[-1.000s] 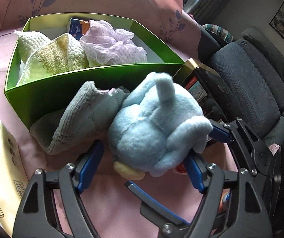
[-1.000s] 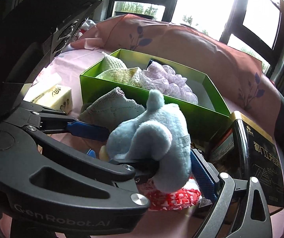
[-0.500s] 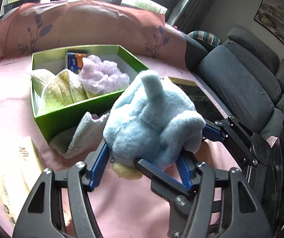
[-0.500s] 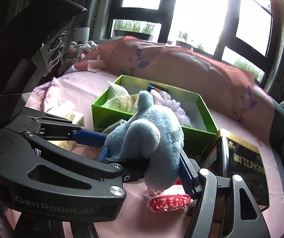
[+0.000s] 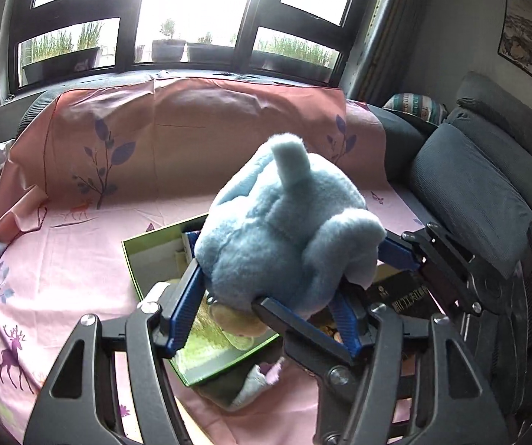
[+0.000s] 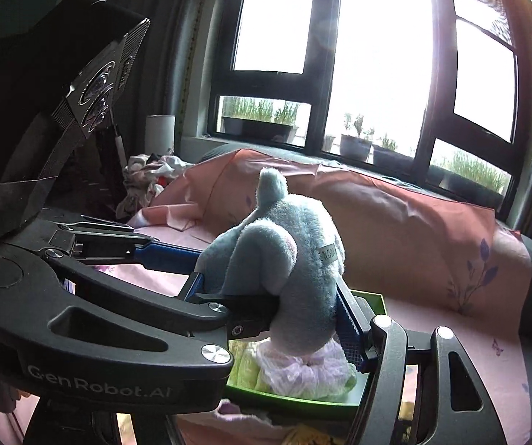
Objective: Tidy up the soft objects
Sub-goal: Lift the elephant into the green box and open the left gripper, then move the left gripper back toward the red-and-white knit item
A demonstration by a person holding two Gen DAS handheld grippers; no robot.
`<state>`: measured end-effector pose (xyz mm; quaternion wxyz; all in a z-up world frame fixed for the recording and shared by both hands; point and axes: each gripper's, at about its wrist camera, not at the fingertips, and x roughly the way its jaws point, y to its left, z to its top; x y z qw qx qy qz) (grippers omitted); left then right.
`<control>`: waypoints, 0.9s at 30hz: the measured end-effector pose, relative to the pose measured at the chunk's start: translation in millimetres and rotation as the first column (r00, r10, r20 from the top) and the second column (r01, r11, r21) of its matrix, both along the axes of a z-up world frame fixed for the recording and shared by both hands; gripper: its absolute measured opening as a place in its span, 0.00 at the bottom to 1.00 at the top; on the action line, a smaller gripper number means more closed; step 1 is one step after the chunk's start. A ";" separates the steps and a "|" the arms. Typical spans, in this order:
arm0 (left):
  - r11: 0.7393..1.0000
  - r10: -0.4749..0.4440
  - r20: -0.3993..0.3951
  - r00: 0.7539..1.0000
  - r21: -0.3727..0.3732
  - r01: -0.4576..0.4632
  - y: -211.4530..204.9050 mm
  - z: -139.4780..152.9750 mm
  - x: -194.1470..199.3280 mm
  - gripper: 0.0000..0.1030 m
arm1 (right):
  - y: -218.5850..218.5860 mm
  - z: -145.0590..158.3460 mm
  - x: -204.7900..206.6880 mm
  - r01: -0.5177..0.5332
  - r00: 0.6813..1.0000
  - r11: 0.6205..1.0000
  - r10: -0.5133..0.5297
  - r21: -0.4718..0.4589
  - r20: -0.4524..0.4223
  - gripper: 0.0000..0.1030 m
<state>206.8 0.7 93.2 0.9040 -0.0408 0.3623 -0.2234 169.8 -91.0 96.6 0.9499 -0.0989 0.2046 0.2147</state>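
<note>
Above the green box (image 5: 138, 259), a light blue plush toy (image 5: 277, 237) is held clear of the pink sheet (image 5: 62, 259), clamped from both sides at once. At its left flank one blue pad of the left gripper (image 5: 266, 296) is pressed into the fur, with the other pad under the drooping ear on the right; the toy sits between those fingers, partly hiding the box below. From the left wrist view, a black box with gold lettering (image 5: 403, 296), a folded cloth (image 5: 255, 385) by the green box's near corner and a grey sofa (image 5: 481, 185) at the right are seen. From the right wrist view, a sewn label on the toy and a lilac mesh puff (image 6: 303, 367) inside the box are shown instead. The right gripper (image 6: 273, 296) is closed part-way on the toy's lower body, both pads sunk into the plush.
</note>
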 end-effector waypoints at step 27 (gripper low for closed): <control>0.985 0.160 -0.164 0.973 0.085 -0.148 18.0 -66.4 45.6 0.99 | -14.0 -71.3 50.2 0.119 0.952 0.991 -0.131 -0.058 -0.276 0.75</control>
